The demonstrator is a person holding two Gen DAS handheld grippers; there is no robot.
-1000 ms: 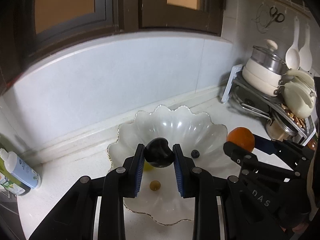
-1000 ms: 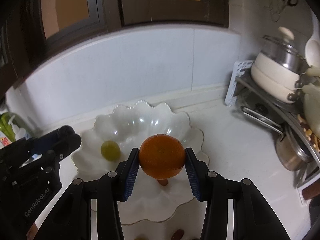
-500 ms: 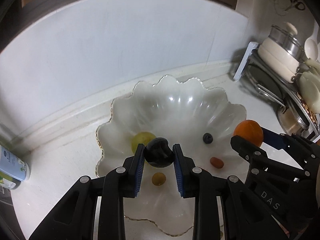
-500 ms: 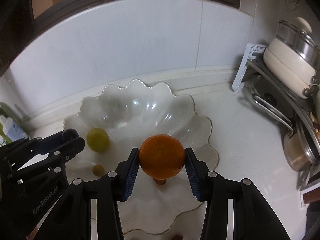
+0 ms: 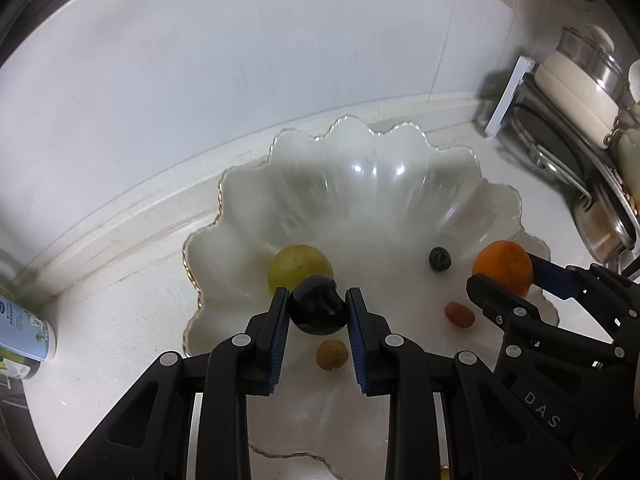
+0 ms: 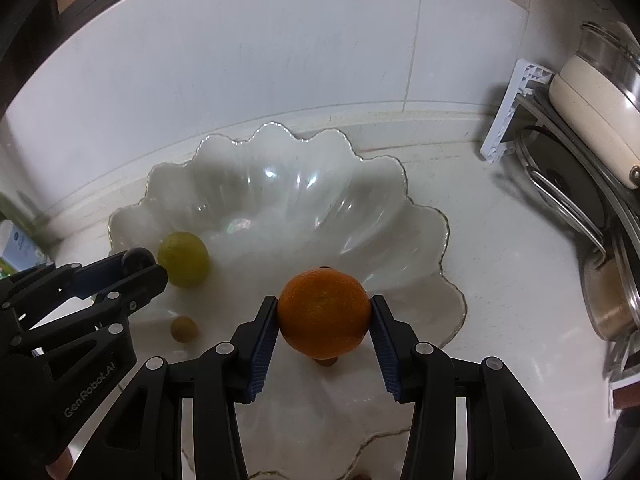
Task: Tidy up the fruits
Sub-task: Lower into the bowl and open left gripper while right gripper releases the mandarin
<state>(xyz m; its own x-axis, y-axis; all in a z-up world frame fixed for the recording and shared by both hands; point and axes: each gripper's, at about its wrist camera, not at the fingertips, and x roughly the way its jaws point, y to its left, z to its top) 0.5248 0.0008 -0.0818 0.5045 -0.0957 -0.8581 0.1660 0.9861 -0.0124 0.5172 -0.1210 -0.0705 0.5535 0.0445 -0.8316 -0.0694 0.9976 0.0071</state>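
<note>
My left gripper (image 5: 318, 312) is shut on a small black fruit (image 5: 318, 310) and hangs over the near left part of a scalloped glass bowl (image 5: 360, 152). Over the bowl's near right part, my right gripper (image 6: 324, 314) is shut on an orange (image 6: 324, 312); that orange (image 5: 503, 268) also shows at the right of the left wrist view. Inside the bowl (image 6: 280, 152) lie a green round fruit (image 5: 300, 266), a small tan fruit (image 5: 331, 354), a dark blueberry (image 5: 440, 258) and a reddish date (image 5: 460, 314). The green fruit (image 6: 184, 258) sits just beyond the left gripper's fingers (image 6: 132, 276).
The bowl stands on a white counter (image 6: 500, 240) against a tiled wall. A rack with pots and lids (image 6: 588, 152) fills the right side. A labelled bottle (image 5: 22, 332) lies on the counter at the left edge.
Both grippers have come down and tipped toward the bowl, fruit still held. The window has left the view and the bowl fills more of each frame.
</note>
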